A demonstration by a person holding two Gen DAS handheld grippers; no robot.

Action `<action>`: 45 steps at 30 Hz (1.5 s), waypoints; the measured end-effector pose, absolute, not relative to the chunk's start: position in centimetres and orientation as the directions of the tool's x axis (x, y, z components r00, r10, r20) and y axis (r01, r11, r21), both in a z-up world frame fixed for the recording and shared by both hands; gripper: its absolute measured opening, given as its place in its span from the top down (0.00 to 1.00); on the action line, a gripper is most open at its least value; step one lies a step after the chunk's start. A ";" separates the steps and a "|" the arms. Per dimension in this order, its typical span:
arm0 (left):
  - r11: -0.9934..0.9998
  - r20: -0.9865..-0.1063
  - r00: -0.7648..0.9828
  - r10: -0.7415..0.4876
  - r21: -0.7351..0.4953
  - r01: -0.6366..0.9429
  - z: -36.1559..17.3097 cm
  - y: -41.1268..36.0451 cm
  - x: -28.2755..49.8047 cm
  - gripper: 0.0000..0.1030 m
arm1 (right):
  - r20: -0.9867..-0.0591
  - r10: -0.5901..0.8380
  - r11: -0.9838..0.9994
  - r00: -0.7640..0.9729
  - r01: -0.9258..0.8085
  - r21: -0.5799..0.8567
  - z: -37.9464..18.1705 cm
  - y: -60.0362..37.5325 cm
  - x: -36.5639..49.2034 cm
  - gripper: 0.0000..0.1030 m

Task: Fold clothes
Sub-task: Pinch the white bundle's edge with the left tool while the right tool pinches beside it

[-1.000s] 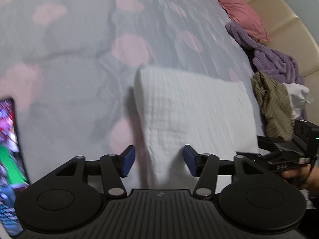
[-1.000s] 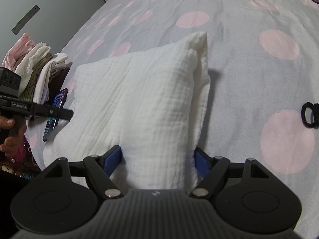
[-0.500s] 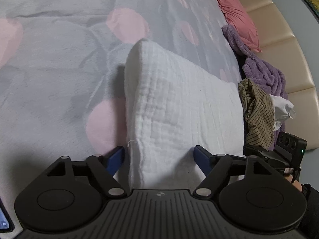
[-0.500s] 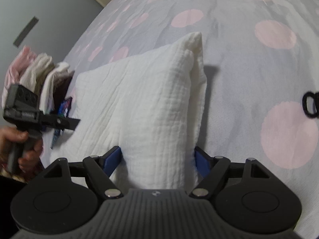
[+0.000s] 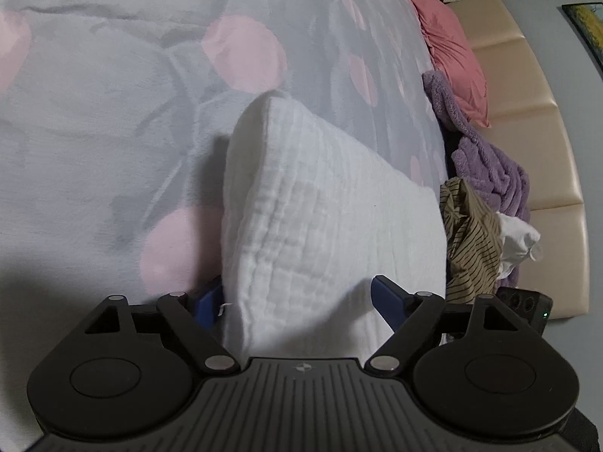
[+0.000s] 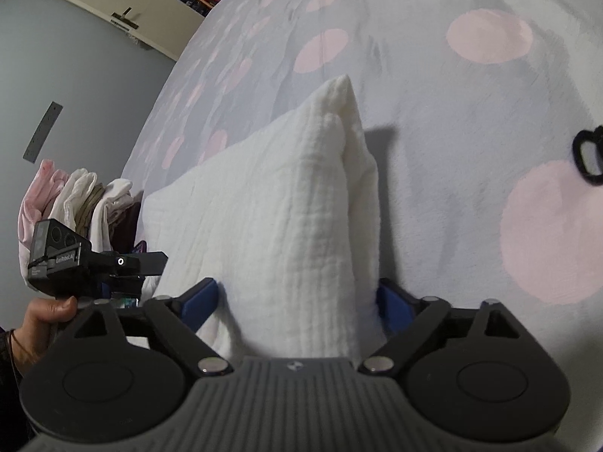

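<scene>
Left wrist: white cloth [image 5: 320,226] between spread tongs [image 5: 297,303].

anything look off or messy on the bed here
The white cloth looks neatly folded. Oddities: a small black loop lying loose on the bedspread, and unfolded clothes heaped by the headboard.

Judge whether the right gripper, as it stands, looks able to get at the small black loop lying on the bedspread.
Probably not at once. The right gripper has its jaws spread around the folded white cloth, while the black loop lies off to its right on the bedspread. The bedspread between looks bare, so it would first need to leave the cloth.
</scene>
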State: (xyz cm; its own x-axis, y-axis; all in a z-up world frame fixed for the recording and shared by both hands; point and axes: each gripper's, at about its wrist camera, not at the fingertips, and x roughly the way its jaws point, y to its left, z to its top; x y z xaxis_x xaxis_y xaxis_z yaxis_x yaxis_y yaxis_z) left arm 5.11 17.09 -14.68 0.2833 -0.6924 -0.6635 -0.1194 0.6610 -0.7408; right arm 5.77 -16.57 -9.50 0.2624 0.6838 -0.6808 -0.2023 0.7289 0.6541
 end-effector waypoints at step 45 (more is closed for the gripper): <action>0.793 -0.765 0.221 -0.604 -0.604 0.076 -8.6 11.1 -2.1 0.70 | -0.691 0.698 0.712 0.188 -0.288 0.641 -4.9 -18.8 -3.0 0.60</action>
